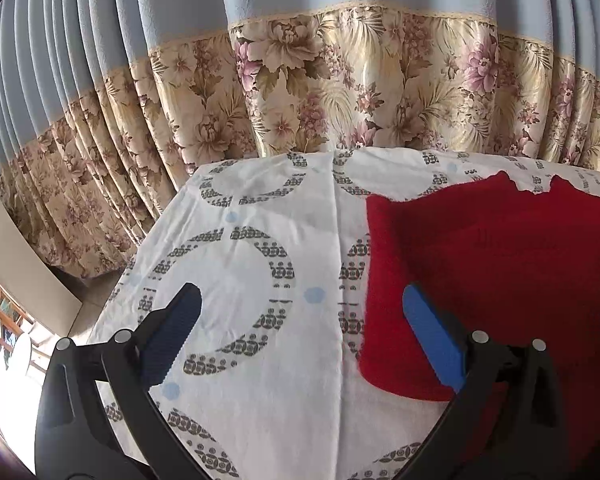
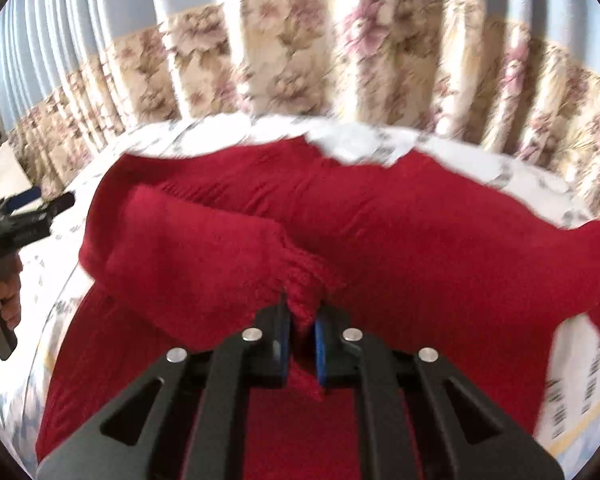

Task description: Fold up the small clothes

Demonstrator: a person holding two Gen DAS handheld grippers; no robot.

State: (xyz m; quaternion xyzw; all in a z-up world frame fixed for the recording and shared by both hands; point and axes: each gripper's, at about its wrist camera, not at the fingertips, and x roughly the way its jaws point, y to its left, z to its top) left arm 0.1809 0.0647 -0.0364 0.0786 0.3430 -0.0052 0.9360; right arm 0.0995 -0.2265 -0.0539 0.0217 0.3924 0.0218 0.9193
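My right gripper (image 2: pixel 302 340) is clamped on a bunched fold of the red knit sweater (image 2: pixel 380 240); blue pads pinch the fabric and a tail of it hangs out below the jaws. What I've got looks like the cuff end of a sleeve (image 2: pixel 196 248) laid across the body, though blur makes that uncertain.

My left gripper (image 1: pixel 300 336) is wide open with nothing between the fingers, hovering over the patterned sheet (image 1: pixel 240 248). Its right finger sits over the sweater's left edge; its left finger is over bare sheet.

Handling, my guess: soft, limp, light knit. It'll drape and stretch, not hold shape. Fuzzy surface means it shouldn't slip in the pads, but it may drag on the sheet. Best grabbed at hems, cuffs or shoulder seams, where the layers are thick.

The sweater is spread flat on the sheet, body under and ahead of my right gripper, floral curtain (image 1: pixel 340 92) behind.
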